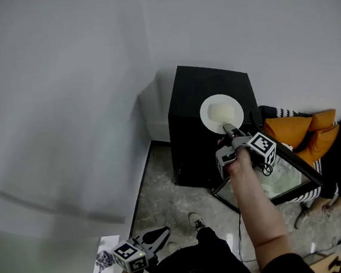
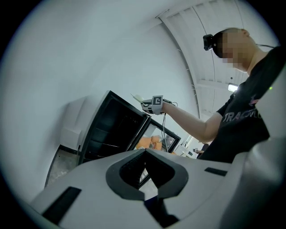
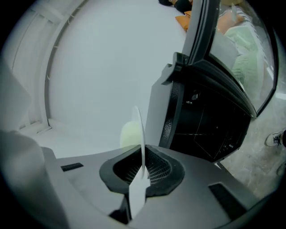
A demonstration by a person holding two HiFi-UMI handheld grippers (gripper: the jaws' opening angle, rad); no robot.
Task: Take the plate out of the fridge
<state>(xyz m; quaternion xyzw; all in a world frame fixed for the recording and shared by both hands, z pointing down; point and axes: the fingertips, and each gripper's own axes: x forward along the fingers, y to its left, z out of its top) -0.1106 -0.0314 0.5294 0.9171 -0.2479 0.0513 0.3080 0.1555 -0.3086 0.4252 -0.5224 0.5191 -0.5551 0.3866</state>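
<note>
Where white walls meet marbled floor, black fridge, door open

The plate stands edge-on between the jaws of the right tool and projects ahead of it. The fridge stands below and right of this tool, in the wall corner. Its open door extends on the tool's right. The left tool hangs well behind, low, near the floor.

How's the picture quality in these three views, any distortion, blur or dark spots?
Head view: dim, the white plate bright against the black fridge. Left gripper view: fisheye, black corners, wall lines bowed. Right gripper view: same bowing, plate's near rim blurred.
</note>
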